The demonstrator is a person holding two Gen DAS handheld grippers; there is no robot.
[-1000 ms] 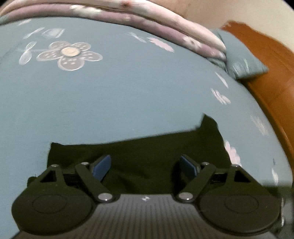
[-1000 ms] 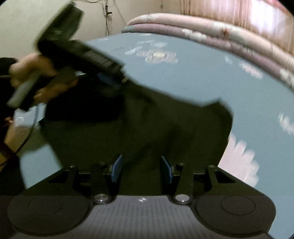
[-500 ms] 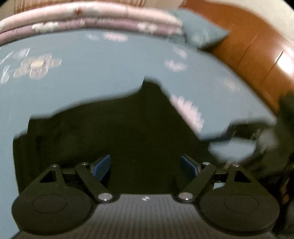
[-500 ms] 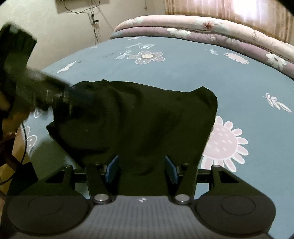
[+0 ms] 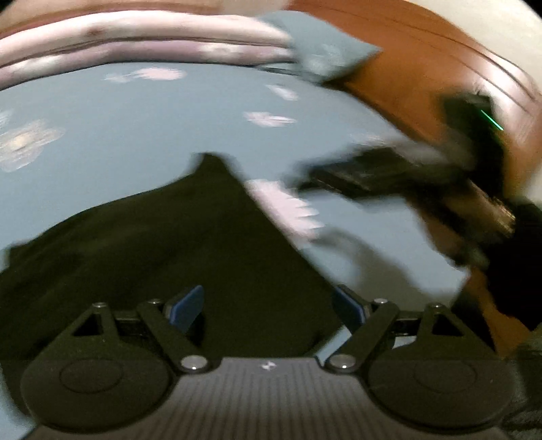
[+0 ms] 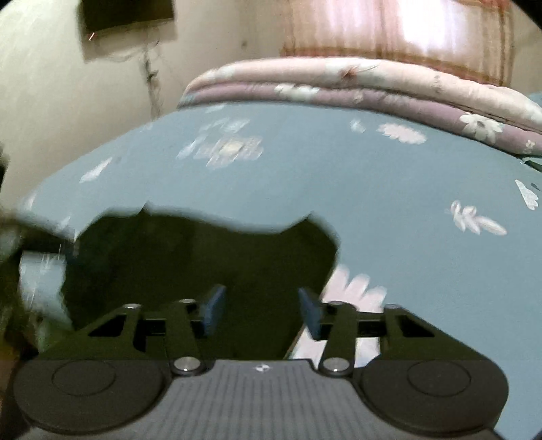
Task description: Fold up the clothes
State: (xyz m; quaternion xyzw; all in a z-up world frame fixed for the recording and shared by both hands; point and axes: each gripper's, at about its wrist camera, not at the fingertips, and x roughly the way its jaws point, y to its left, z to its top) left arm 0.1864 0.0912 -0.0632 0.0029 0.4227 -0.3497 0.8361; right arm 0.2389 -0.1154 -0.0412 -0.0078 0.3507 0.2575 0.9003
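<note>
A black garment (image 5: 162,243) lies folded on the blue flowered bed sheet (image 5: 135,135). My left gripper (image 5: 269,309) hovers open over its near edge, blue pads apart, nothing between them. In the right wrist view the same black garment (image 6: 203,257) spreads ahead, and my right gripper (image 6: 261,313) stands open above its near right corner. The right gripper (image 5: 389,172) also shows as a dark blur at the right of the left wrist view, held in a hand (image 5: 474,210). A blurred streak at the far left of the right wrist view is probably the left gripper (image 6: 37,243).
A rolled pink and mauve quilt (image 6: 355,88) lies along the far side of the bed, with a blue pillow (image 5: 325,57) beside it. A brown wooden headboard (image 5: 423,67) stands at the right. A cream wall with a dark hanging object (image 6: 128,13) lies left.
Both grippers have pulled back from the garment, and the views tilted up. The left gripper swung right, bringing the headboard and the right gripper into its view. The garment stays lying on the sheet.
</note>
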